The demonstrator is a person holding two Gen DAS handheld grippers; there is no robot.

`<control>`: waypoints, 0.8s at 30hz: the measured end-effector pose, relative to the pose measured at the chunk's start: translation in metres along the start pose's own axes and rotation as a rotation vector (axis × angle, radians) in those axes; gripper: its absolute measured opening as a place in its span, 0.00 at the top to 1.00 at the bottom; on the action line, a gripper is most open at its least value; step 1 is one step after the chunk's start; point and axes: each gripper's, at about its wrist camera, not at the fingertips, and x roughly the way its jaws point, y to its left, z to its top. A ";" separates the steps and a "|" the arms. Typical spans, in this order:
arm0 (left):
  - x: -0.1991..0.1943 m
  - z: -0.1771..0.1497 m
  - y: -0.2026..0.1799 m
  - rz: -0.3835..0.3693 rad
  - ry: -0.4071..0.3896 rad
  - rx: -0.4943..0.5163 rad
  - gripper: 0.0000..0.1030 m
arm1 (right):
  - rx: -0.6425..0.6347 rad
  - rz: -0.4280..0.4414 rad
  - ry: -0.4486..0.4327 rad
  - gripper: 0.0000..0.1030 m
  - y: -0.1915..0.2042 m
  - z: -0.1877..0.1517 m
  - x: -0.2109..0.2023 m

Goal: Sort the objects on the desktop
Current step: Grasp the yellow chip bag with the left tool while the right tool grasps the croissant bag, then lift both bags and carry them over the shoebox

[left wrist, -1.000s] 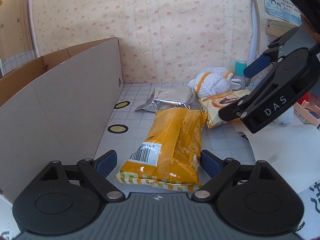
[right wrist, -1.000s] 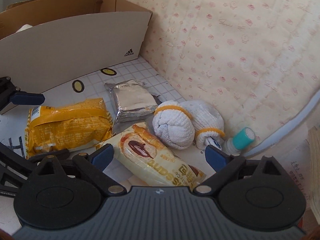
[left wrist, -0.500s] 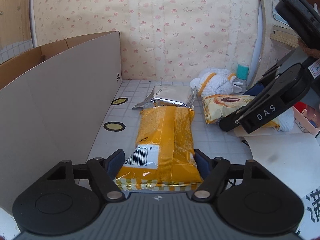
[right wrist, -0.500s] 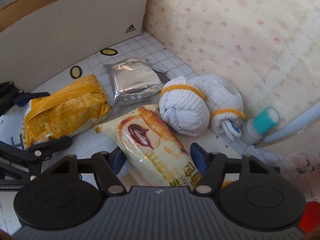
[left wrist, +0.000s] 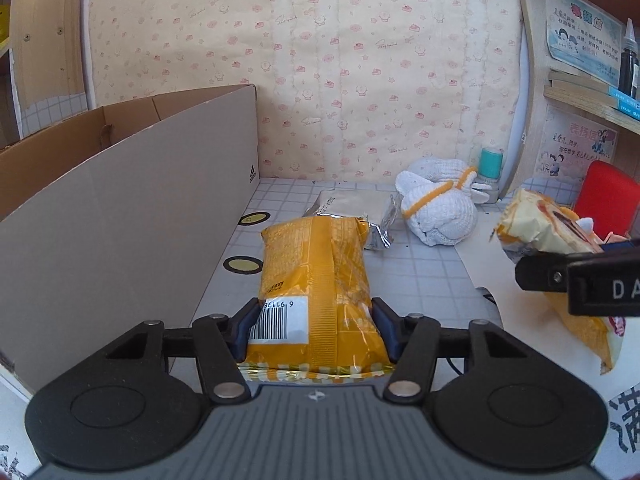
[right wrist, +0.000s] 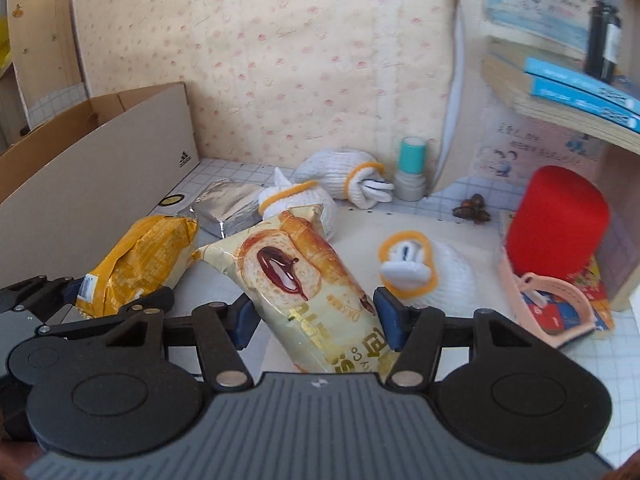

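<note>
Now left claw [left wrist: 315, 330] clamps yellow bag [left wrist: 316, 280] | right claw [right wrist: 313, 322] has seemingly lifted pastry pack [right wrist: 308, 292]

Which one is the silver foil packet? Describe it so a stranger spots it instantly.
Start at the long cardboard box along the table's left side. Near its far end, the silver foil packet lies flat between the yellow snack bag and the white rolled gloves. It alone is shiny metallic silver.

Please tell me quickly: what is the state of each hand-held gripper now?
Left hand-held gripper: closed on the yellow snack bag.
Right hand-held gripper: closed on the cream bread packet, lifted.
</note>
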 end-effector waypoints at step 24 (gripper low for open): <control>-0.071 0.006 0.000 -0.032 -0.129 0.002 0.50 | 0.170 -0.068 -0.144 0.44 0.021 -0.039 -0.066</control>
